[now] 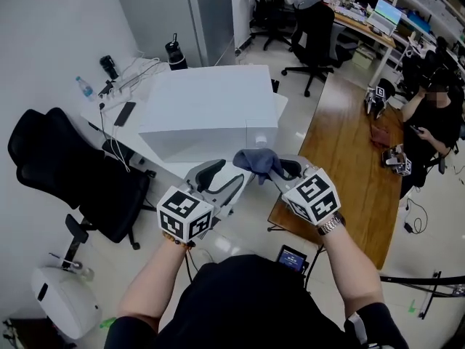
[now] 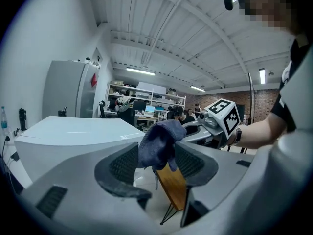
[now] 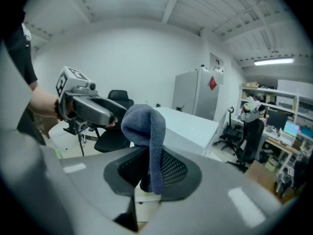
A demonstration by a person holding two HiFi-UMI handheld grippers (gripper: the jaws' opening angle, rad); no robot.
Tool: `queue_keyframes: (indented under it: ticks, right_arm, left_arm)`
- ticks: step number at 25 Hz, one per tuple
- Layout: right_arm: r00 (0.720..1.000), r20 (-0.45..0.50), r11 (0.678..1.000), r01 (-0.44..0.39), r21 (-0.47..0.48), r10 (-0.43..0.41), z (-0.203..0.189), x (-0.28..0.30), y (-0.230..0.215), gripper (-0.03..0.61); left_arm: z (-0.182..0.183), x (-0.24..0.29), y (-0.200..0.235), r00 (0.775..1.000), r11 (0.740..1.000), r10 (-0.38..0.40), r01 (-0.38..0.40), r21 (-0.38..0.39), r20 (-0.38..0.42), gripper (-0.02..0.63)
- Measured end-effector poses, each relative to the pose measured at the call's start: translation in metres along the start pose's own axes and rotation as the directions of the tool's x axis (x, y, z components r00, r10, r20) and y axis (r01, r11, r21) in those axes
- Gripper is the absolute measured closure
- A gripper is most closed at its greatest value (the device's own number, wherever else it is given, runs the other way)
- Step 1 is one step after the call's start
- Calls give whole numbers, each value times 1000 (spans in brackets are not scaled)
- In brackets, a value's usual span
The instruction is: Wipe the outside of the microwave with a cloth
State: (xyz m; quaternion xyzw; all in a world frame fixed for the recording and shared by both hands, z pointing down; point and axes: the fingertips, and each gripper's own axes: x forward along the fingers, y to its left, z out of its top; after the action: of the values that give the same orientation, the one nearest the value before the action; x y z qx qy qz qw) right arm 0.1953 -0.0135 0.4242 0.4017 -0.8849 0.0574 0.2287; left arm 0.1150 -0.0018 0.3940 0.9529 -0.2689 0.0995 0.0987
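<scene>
Currently the cloth [image 1: 256,161] is off the microwave [image 1: 211,107], held in the air between the two grippers just in front of its near lower corner; the microwave sits on the white surface [image 1: 168,168].

Right gripper [image 1: 287,169]: fingers [image 3: 171,170] closed on the cloth, which is pinched near one end, the rest bunched up over the top. Left gripper [image 1: 221,180]: fingers [image 2: 122,165] stand apart, not gripping; the cloth hangs in the gap between them.

Step in hand, as judged: get the cloth settled in one gripper before wiping. To do it well:
- keep a firm pinch, with a broad fold left free to lie flat on the panel;
- bring the cloth, not the hard fingers, onto the top;
- wipe in overlapping passes, then do the sides.

Hard to make out:
- whether the hanging cloth brushes a left pad;
- how deep it sits in the right fingers, since its own folds cover the pinch;
- the door side of the microwave, as only plain white panels show;
- the right fingertips in the head view, which are behind the cloth.
</scene>
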Motion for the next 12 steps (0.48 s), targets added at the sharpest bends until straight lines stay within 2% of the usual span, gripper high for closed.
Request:
queue_keyframes:
  ticks: [4, 8, 12]
  right_arm:
    - [989, 38, 985, -138, -108, 143, 16, -9, 34, 515]
    - [966, 53, 955, -239, -177, 251, 25, -13, 61, 515]
    - [952, 52, 930, -284, -232, 303, 35, -9, 80, 515]
  left_arm:
    - [-2, -5, -9, 999, 999, -45, 45, 10, 7, 339]
    - [-5, -11, -22, 996, 995, -90, 90, 32, 2, 334]
    - [-8, -18, -27, 996, 995, -89, 89, 48, -7, 357]
